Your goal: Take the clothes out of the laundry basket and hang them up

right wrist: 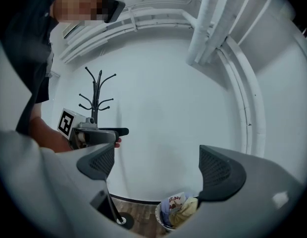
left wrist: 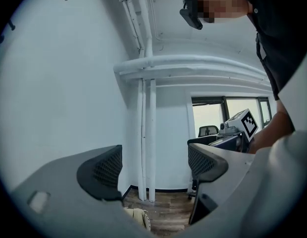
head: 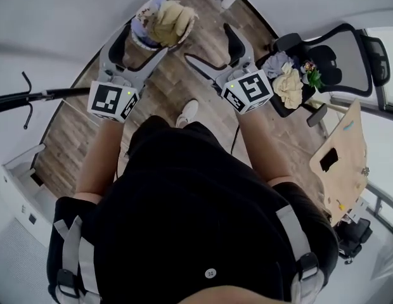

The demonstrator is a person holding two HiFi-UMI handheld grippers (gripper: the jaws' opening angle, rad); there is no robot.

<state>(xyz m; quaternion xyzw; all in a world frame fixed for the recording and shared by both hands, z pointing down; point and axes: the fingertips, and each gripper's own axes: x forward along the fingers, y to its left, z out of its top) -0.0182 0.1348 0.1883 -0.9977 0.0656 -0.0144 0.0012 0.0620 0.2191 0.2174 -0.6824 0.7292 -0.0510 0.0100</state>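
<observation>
I'm holding my left gripper [head: 142,43] and right gripper [head: 212,49] spread, empty, above the round laundry basket [head: 135,28] of crumpled beige clothes [head: 168,20].

We note bright, even indoor light in all three views. Daylight through the dark-framed glass window [left wrist: 213,115] is slightly blown out. Both gripper views bend hard at the edges and have black vignetted corners. The left gripper [left wrist: 153,168], close to the lens, looks soft. A faint shadow falls beside the black branched coat stand [right wrist: 95,90].
</observation>
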